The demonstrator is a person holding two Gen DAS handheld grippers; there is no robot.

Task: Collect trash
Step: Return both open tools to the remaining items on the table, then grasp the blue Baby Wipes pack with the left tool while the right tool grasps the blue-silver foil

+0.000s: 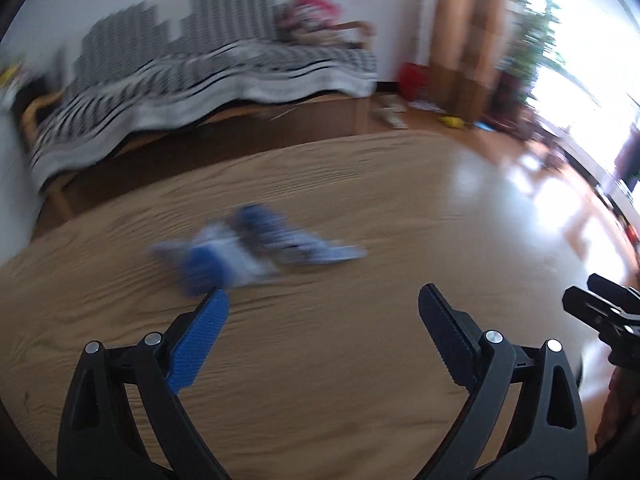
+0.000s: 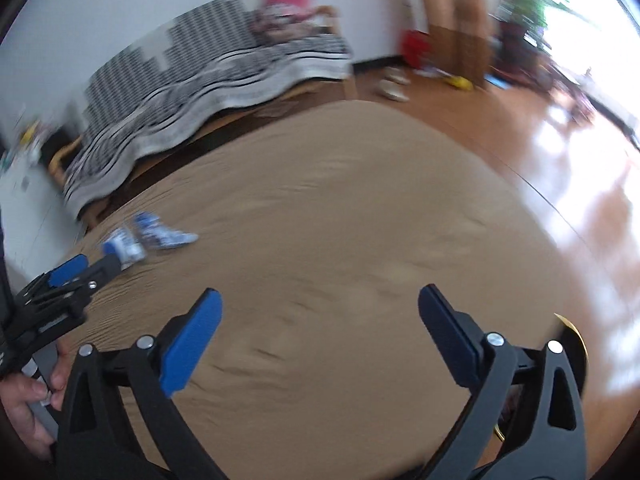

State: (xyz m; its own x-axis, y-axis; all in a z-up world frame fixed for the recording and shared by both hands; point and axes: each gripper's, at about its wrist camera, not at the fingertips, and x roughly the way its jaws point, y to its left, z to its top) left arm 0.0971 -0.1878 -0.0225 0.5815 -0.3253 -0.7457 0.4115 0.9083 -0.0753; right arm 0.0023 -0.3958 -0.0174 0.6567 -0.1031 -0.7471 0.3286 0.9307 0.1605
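A crumpled blue and white wrapper (image 1: 256,246) lies on the tan wooden table (image 1: 360,360), blurred by motion. My left gripper (image 1: 322,300) is open, its left fingertip (image 1: 214,308) just short of the wrapper. In the right wrist view the wrapper (image 2: 148,238) lies far left, with the left gripper (image 2: 86,266) beside it. My right gripper (image 2: 320,300) is open and empty over bare table (image 2: 340,240), well to the right of the wrapper. Its tip shows at the right edge of the left wrist view (image 1: 600,312).
A sofa with a black and white striped cover (image 1: 200,76) stands behind the table. A red bag (image 1: 414,78), shoes (image 1: 390,114) and small items lie on the wooden floor by a curtain (image 1: 468,32). A bright window (image 1: 580,40) is at right.
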